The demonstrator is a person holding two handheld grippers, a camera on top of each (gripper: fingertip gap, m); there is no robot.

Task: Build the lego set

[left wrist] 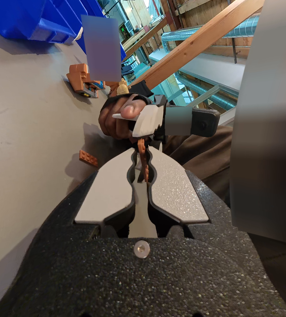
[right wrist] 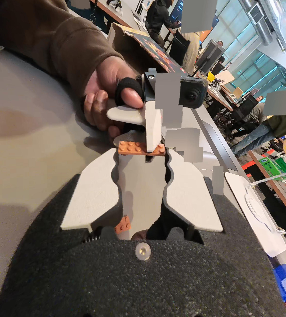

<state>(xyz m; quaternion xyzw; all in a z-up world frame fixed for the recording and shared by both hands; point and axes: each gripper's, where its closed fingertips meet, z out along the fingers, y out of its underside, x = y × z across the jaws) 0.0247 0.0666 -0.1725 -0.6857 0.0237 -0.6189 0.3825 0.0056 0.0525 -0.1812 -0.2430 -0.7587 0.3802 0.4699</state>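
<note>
The grey tabletop (left wrist: pixel 27 154) fills the left of my left wrist view, with blue plastic bins (left wrist: pixel 36 22) at upper left. Below them, near frame centre-left, sits a partly built brown brick model (left wrist: pixel 80 78). At frame centre my left tongs (left wrist: pixel 141 154) are clamped on a long flat orange-brown studded plate (left wrist: pixel 143 159), seen edge-on between the tips. In the right wrist view that plate (right wrist: pixel 132 148) spans the tips of my right tongs (right wrist: pixel 141 154), which grip it by its ends, closed on it. A shorter orange-brown plate (left wrist: pixel 88 158) lies loose on the table, lower centre between my right fingers (right wrist: pixel 123 224).
</note>
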